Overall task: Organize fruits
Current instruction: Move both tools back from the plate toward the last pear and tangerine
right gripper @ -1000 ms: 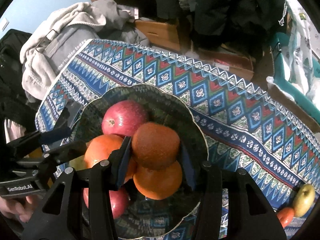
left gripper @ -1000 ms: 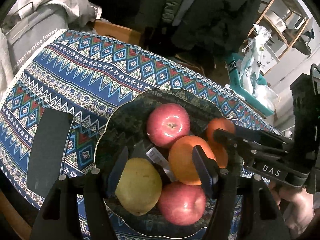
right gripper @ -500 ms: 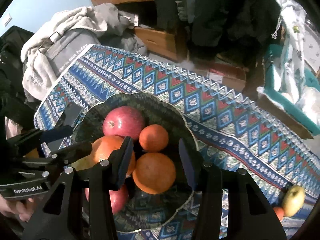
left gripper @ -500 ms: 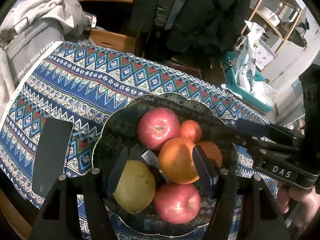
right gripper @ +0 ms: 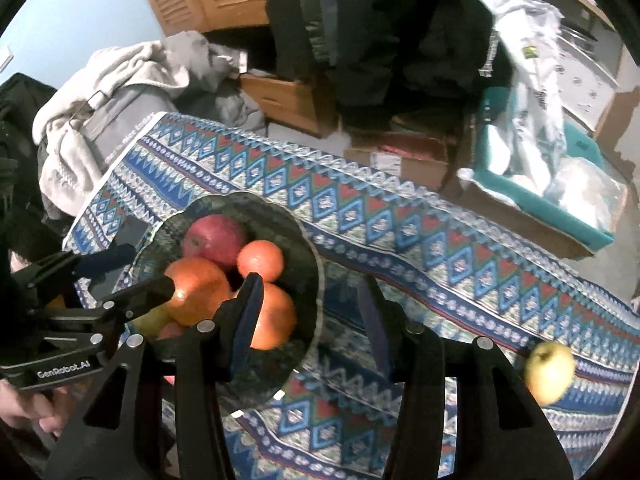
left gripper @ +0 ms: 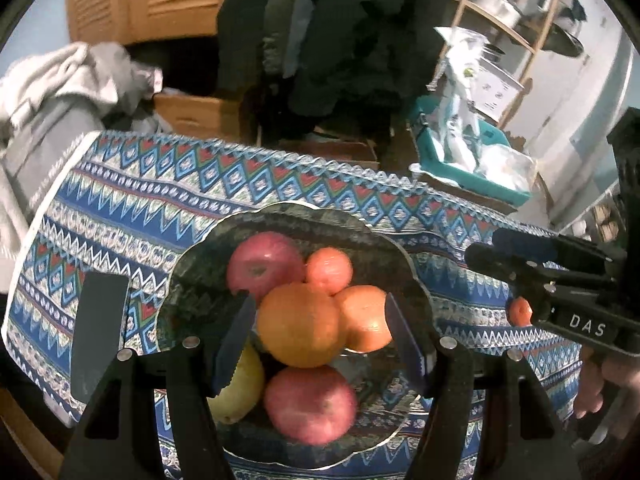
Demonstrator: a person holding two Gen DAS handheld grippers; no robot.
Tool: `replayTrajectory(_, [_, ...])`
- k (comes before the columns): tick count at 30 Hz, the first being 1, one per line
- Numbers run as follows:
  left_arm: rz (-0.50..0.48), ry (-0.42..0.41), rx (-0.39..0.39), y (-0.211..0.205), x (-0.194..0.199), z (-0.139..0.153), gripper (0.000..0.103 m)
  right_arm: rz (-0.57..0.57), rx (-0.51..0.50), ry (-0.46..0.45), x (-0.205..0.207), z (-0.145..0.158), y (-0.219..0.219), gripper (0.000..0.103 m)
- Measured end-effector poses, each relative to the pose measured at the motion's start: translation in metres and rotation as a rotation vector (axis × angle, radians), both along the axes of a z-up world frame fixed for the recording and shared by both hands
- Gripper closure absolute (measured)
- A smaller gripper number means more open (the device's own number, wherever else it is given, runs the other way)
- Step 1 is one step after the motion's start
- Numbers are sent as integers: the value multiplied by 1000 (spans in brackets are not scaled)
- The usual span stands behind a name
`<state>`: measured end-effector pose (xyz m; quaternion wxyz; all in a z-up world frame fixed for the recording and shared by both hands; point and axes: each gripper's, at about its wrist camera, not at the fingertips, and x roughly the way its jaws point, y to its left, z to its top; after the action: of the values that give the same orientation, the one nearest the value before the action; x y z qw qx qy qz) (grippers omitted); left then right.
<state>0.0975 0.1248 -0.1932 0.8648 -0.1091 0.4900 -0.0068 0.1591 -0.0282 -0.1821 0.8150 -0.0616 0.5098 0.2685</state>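
Both tongs empty, jaws apart; loose yellow apple (right gripper: 550,372) lay on the surface right of right tongs (right gripper: 310,326), nearer them than left tongs (left gripper: 320,344).

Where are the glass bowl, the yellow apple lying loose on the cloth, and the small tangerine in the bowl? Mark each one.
glass bowl (left gripper: 362,226): left wrist view, far rim.
yellow apple (right gripper: 550,372): right wrist view, middle of its skin.
small tangerine (left gripper: 329,270): left wrist view, its top face.
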Motion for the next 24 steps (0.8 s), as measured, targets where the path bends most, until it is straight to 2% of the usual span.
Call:
replayTrajectory(3, [-35, -18, 28, -16, 0, 9, 34, -20, 0, -7, -3, 5, -13, 52])
replayTrajectory(5, [-53, -25, 39, -24, 0, 12, 30, -33, -4, -14, -4, 8, -21, 50])
replayTrajectory(11, [-101, -38, 39, -51, 1, 21, 30, -68, -7, -27, -10, 18, -49, 44])
replayTrajectory(17, [-154, -41, 61, -81, 6, 24, 30, -114, -27, -27, -11, 19, -82, 44])
replayTrajectory(20, [-175, -39, 69, -94, 9, 24, 30, -132, -45, -22, -10, 17, -99, 38])
replayTrajectory(24, [-204, -33, 80, -112, 14, 21, 30, -150, -82, -31, -8, 14, -124, 38])
